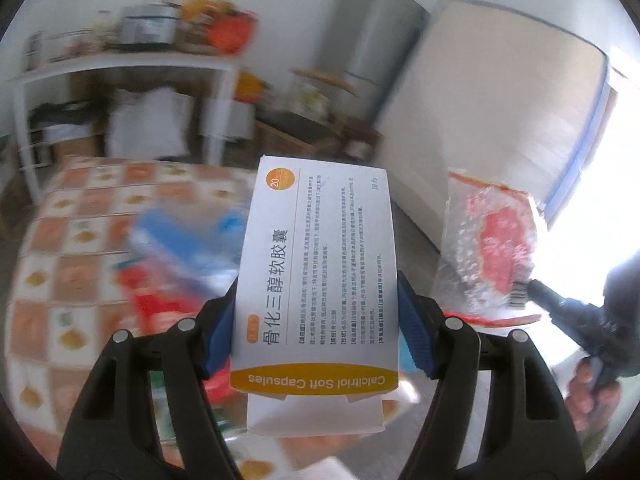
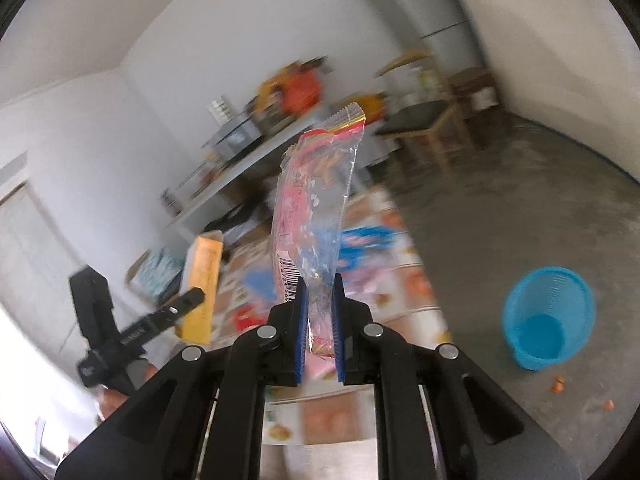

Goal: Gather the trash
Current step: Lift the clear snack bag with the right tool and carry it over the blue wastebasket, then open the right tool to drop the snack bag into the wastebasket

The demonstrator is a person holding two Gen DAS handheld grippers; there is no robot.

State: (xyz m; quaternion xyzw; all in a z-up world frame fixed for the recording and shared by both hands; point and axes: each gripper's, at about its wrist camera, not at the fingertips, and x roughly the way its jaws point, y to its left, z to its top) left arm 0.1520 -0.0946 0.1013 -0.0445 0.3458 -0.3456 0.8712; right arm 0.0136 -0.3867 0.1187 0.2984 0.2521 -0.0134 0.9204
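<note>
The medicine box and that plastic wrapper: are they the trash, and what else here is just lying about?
Part of the job:
medicine box, in the left gripper
plastic wrapper, in the right gripper
blue basket on the floor

Just lying about:
chair
fridge
white shelf table

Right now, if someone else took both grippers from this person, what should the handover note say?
Left gripper: shut on the white medicine box, held up above the table.
Right gripper: shut on the clear plastic wrapper, also lifted.
Blue bin: on the floor to the right, looks empty.
Done: both pieces picked up.
Left: drop both in the bin; blurred packaging remains on the checkered tablecloth.
</note>
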